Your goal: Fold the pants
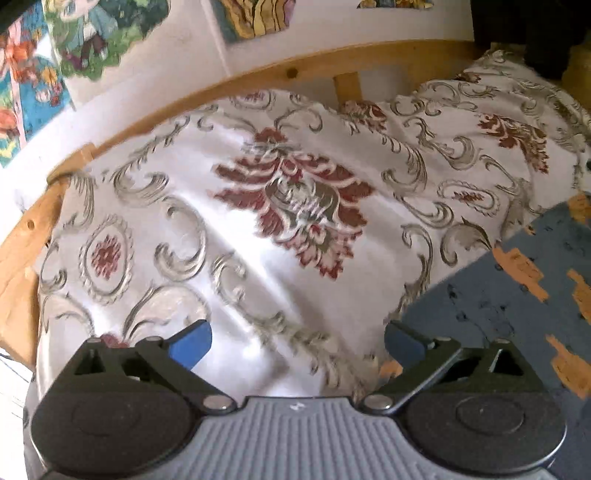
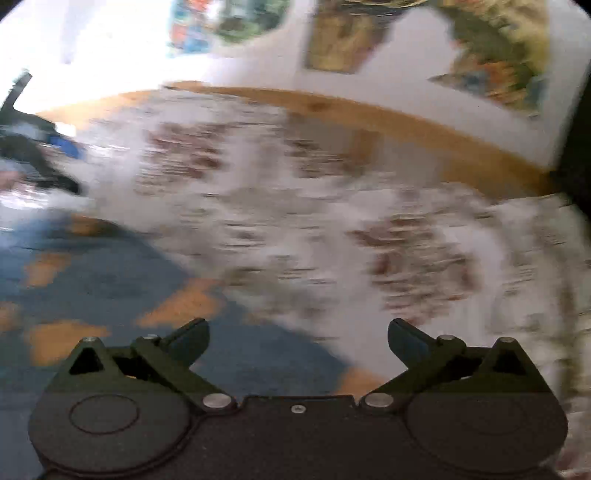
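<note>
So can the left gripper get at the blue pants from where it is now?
Probably yes. The left gripper is open and empty over the floral bedspread, and the pants lie just to its right with nothing between them.

One pair of blue pants (image 1: pixel 517 295) with orange patches, one floral bedspread (image 1: pixel 258 206), one wooden bed frame (image 1: pixel 258 79), two grippers, left gripper (image 1: pixel 297 343) and right gripper (image 2: pixel 298 341), about four wall pictures (image 1: pixel 92 33), count unsure in blur
</note>
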`<act>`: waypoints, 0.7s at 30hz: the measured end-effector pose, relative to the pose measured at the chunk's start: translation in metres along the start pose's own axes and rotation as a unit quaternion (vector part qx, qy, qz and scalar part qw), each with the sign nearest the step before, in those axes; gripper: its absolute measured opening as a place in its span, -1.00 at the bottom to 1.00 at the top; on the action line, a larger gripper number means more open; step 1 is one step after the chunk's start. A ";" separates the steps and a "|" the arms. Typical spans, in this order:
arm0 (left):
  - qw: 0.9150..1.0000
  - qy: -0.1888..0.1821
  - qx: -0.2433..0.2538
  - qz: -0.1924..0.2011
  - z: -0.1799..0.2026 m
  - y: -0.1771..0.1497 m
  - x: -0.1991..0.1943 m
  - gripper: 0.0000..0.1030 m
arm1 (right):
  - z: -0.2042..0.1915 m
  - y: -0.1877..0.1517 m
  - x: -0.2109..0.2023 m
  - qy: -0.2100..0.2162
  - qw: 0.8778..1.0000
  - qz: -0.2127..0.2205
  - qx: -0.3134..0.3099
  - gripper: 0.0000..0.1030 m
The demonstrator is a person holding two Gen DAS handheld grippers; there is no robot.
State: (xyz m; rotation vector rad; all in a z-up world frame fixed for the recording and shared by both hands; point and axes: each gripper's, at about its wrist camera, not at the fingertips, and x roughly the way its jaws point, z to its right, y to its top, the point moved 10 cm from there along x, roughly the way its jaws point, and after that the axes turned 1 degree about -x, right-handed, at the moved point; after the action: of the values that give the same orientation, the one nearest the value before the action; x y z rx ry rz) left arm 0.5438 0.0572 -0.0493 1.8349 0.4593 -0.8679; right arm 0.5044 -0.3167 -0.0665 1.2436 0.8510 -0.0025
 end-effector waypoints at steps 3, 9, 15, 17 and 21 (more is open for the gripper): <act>0.993 -0.105 -0.009 -0.050 -0.001 -0.014 -0.001 0.99 | -0.033 -0.007 -0.004 0.093 0.995 -0.017 -0.041 0.99; 0.987 -0.145 0.025 -0.062 0.027 -0.021 0.007 0.99 | -0.066 -0.015 0.007 0.112 0.986 -0.040 -0.118 0.99; 0.982 -0.118 0.120 -0.088 0.054 -0.020 0.024 0.99 | -0.077 0.009 0.043 0.116 0.989 -0.047 -0.083 0.99; 0.981 -0.123 0.110 -0.099 0.053 -0.023 0.023 0.99 | -0.078 0.018 0.060 0.118 0.990 -0.053 -0.056 0.99; 0.982 -0.117 0.109 -0.105 0.050 -0.029 0.027 0.99 | -0.078 0.020 0.110 0.090 0.987 -0.105 -0.082 0.95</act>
State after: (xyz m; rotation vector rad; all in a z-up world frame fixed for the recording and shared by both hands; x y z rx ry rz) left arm 0.5257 0.0221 -0.0989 1.8739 0.4260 -1.3064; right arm 0.5466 -0.1976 -0.1174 1.0054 1.1151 0.0105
